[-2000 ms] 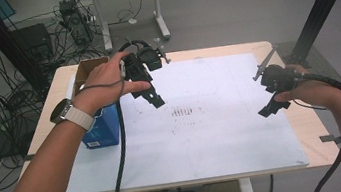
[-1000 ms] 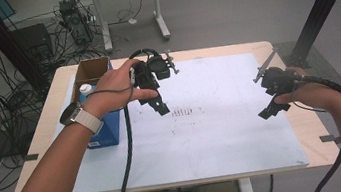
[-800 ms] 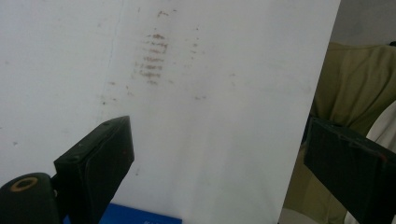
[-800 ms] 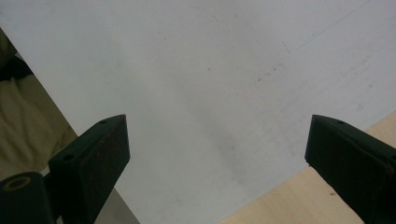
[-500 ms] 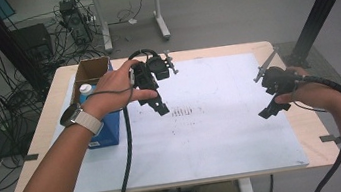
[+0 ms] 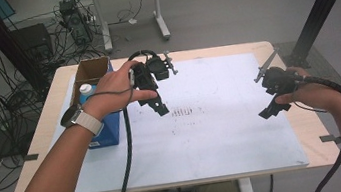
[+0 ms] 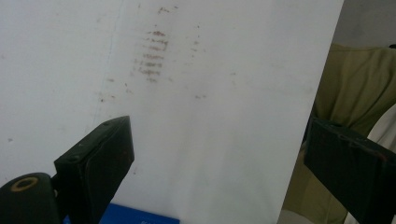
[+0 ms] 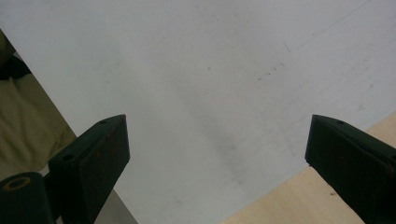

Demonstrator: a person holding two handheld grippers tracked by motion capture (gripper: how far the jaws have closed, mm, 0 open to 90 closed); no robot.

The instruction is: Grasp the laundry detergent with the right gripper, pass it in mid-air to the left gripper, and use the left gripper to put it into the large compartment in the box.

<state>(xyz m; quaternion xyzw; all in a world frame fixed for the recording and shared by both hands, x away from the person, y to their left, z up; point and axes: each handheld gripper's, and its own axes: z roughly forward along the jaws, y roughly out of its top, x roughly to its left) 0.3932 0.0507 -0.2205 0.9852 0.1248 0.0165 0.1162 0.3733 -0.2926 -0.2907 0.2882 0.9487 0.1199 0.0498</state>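
A white sheet (image 6: 204, 136) covers most of the wooden table (image 6: 309, 129). My left gripper (image 6: 157, 103) is held above the sheet's left-centre; its jaws stand wide open with nothing between them (image 7: 219, 154). Just right of it lies a patch of dark smudge marks (image 6: 186, 113) on the sheet, seen also as brownish streaks (image 7: 152, 58) in the left gripper view. My right gripper (image 6: 273, 104) hovers over the sheet's right side, open and empty (image 8: 217, 149), looking down at the white sheet (image 8: 210, 70) and a corner of bare wood (image 8: 299, 200).
A blue box (image 6: 107, 127) sits at the table's left edge with a white-capped bottle (image 6: 86, 91) and an open cardboard box (image 6: 92, 71) behind it. Cables and another table's legs (image 6: 160, 16) lie on the floor beyond. A black post (image 6: 323, 9) rises at the right.
The left hand and its gripper shifted rightward from over the blue box toward the sheet's centre, uncovering the bottle and cardboard box. The right gripper stayed put.
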